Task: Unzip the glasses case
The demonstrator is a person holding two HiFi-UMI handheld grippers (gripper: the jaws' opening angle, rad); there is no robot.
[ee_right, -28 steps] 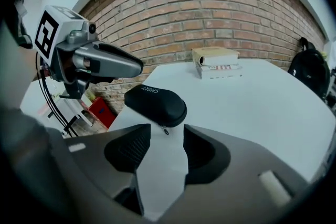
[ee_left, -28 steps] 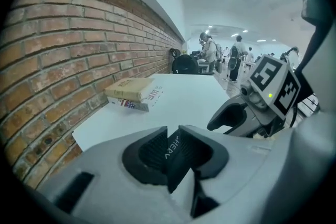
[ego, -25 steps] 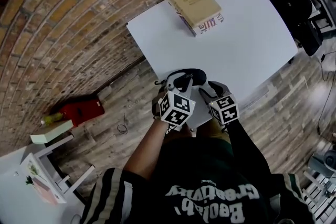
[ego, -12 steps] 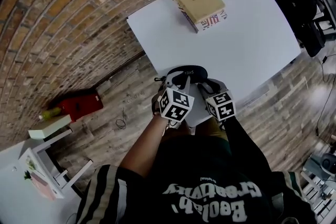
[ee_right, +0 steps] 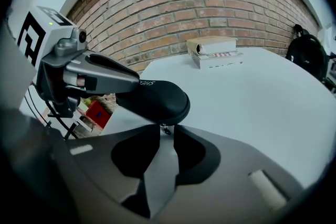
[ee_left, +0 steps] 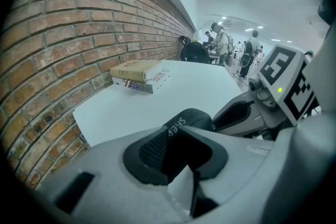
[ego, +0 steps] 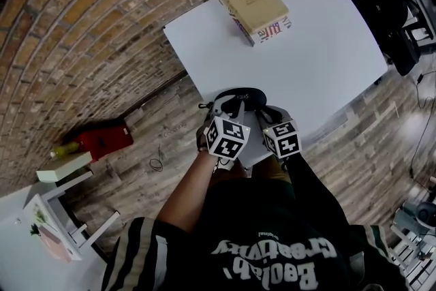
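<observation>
A black glasses case lies at the near edge of the white table. My left gripper is shut on the case's left end, and the left gripper view shows the case wedged between its pads. My right gripper is at the other end. In the right gripper view the small zipper pull hangs under the case, between the tips of the right gripper. Its jaws have just been closing, and a gap still shows beside the pull.
A tan box with a flag-print side lies at the table's far edge by the brick wall. A black backpack sits past the table's right side. A red object lies on the wooden floor at left. People stand far off.
The right gripper has edged in toward the case's right end and its jaws have narrowed. The left gripper and the case stay where they were.
</observation>
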